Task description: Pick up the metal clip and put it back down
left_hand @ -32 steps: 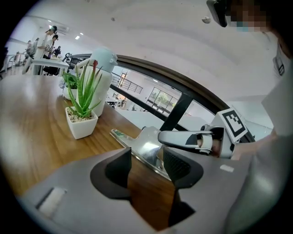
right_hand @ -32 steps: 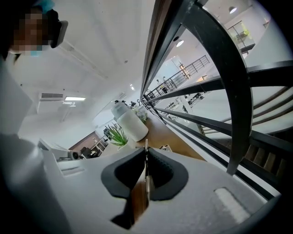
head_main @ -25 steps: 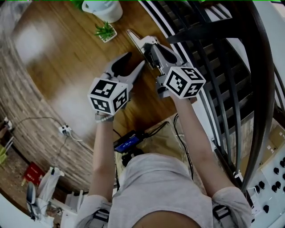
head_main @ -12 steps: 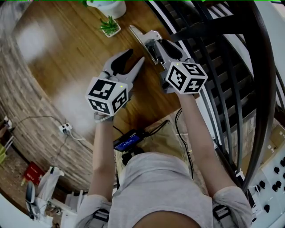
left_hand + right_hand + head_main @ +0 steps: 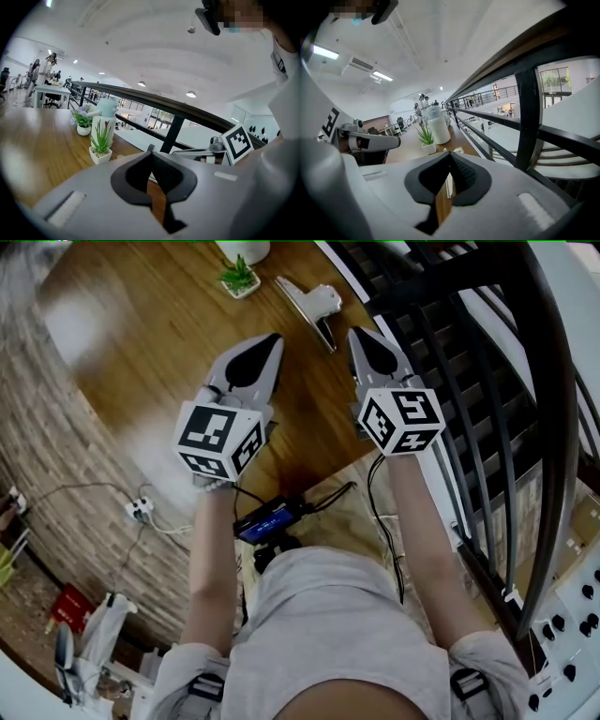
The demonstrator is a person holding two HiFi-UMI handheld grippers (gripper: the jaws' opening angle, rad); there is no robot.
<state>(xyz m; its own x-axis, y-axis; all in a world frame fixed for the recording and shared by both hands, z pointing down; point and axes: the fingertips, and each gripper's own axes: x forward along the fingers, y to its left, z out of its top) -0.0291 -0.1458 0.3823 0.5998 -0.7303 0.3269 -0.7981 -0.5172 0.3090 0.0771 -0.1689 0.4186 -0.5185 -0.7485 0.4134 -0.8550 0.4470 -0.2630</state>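
The metal clip (image 5: pixel 314 306) lies free on the wooden table (image 5: pixel 141 343), near its far right edge. My left gripper (image 5: pixel 272 339) hovers short of it and to its left. Its jaws have just closed, and they are shut (image 5: pixel 150 151) with nothing between them. On the other side, my right gripper (image 5: pixel 362 334) sits just below and to the right of the clip. Its jaws have also just closed and are shut empty (image 5: pixel 450 153). A pale strip of the clip (image 5: pixel 449 184) shows through the gap behind the right pads. Neither gripper touches the clip.
A small potted plant (image 5: pixel 239 277) and a white pot (image 5: pixel 246 247) stand just beyond the clip. A black railing (image 5: pixel 450 381) runs close along the table's right side. A dark device with cables (image 5: pixel 270 521) hangs at the person's waist.
The right gripper was at the clip, opened and drew back; the left gripper also pulled back. Both sets of jaws went from open to shut. The clip now lies alone on the table.
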